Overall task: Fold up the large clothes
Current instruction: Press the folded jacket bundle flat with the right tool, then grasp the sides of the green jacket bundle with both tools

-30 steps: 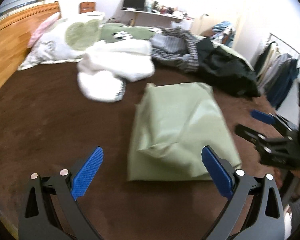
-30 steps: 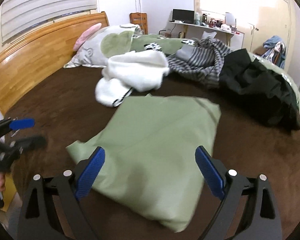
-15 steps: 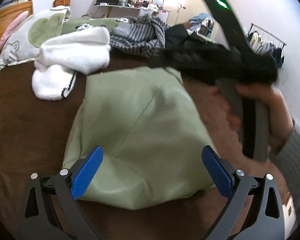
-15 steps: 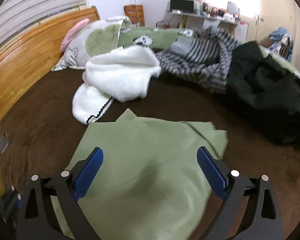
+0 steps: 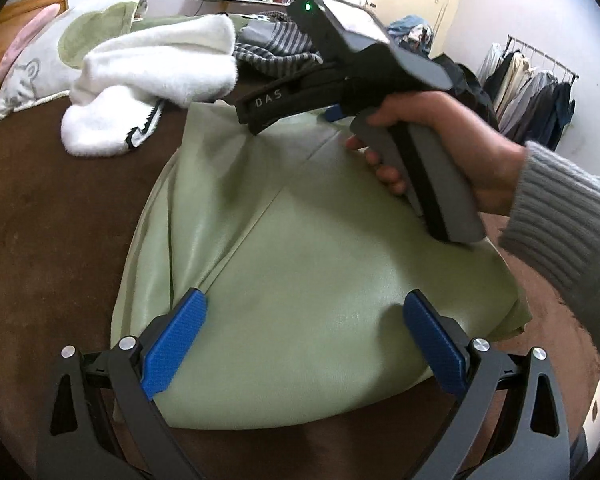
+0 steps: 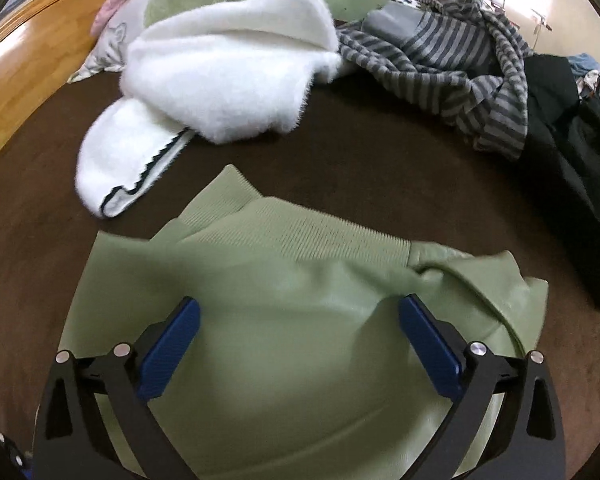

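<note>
A folded light green jacket (image 5: 300,272) lies on the brown bed cover (image 5: 52,208). My left gripper (image 5: 300,340) is open and empty, just above the jacket's near edge. In the right wrist view the jacket (image 6: 292,320) shows its ribbed hem on the far side. My right gripper (image 6: 296,340) is open and empty, low over the jacket's middle. Seen from the left wrist view, the right gripper's body (image 5: 364,80) is held in a hand over the jacket's far part; its fingertips are mostly hidden there.
A white fluffy garment (image 6: 220,80) lies beyond the jacket. A grey striped garment (image 6: 460,60) and a black one (image 6: 572,152) lie at the far right. Pillows (image 5: 32,64) and a wooden headboard (image 6: 32,48) are on the left. A clothes rack (image 5: 532,88) stands to the right.
Both grippers have moved in over the green jacket. The right gripper swung from the bed's side across to the jacket's far part. Both stay open.
</note>
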Action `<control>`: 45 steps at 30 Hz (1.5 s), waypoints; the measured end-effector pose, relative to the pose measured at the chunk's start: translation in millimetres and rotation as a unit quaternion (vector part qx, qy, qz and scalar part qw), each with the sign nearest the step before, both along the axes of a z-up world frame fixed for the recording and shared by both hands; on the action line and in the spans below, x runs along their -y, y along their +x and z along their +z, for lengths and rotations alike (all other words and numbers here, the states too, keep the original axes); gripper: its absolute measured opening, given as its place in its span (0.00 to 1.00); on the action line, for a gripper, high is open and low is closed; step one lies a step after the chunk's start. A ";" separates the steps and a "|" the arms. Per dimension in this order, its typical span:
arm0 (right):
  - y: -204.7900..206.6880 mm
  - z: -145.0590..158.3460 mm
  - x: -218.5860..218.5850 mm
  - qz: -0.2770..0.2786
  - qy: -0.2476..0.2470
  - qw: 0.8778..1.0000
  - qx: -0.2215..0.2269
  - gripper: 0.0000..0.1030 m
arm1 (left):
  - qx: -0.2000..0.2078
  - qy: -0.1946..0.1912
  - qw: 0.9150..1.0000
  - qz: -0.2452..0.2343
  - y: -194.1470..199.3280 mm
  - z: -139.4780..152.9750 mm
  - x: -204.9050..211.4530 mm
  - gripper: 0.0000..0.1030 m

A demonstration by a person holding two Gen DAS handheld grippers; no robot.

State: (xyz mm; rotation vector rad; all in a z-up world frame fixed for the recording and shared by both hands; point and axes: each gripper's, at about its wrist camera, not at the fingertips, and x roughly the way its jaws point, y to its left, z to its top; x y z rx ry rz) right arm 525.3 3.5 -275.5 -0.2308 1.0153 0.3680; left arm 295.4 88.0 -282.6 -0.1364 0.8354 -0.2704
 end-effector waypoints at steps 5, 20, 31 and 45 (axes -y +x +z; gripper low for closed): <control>6.1 -4.2 -5.3 -0.005 -0.009 1.000 0.007 0.96 | 0.007 0.009 1.000 -0.003 3.1 -5.6 -3.1 0.94; -29.7 67.4 64.9 -0.036 0.095 0.992 0.075 0.95 | 0.033 0.068 0.996 -0.054 -4.3 41.9 -8.8 0.94; -95.6 85.3 164.5 -0.041 0.166 0.985 0.026 0.95 | -0.015 -0.062 0.994 -0.090 62.6 60.5 -68.3 0.92; -106.5 -8.6 196.3 -0.057 0.320 0.938 -0.123 0.95 | -0.123 -0.116 0.984 -0.064 133.7 -18.5 -94.8 0.81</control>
